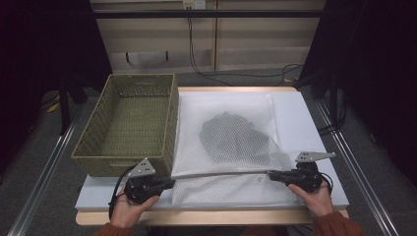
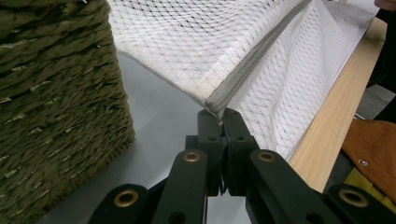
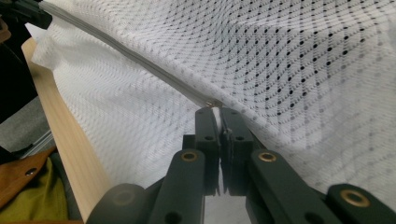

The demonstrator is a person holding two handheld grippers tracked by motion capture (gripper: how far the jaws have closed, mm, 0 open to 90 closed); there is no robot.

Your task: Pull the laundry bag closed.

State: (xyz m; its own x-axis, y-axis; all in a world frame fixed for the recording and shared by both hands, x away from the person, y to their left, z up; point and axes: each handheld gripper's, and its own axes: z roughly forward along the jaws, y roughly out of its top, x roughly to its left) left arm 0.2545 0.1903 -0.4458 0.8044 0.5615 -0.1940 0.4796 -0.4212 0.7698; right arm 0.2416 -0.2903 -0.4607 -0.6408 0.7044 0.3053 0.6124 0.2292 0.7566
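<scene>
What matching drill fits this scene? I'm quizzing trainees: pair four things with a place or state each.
1 mesh laundry bag
2 woven basket
3 dark garment
4 left gripper

a inside the mesh
b empty, at the table's left
c shut on the bag's zip edge
d stretched between both grippers

Pairs: 1-d, 2-b, 3-a, 4-c

White mesh bag (image 1: 226,147) lies flat on table (image 1: 305,123), dark garment (image 1: 231,137) inside. Left gripper (image 1: 169,183) and right gripper (image 1: 270,174) each clamp one end of bag's grey zipper edge (image 1: 221,174), stretched between them. Green woven basket (image 1: 129,125) sits just left of bag, touching it.
</scene>
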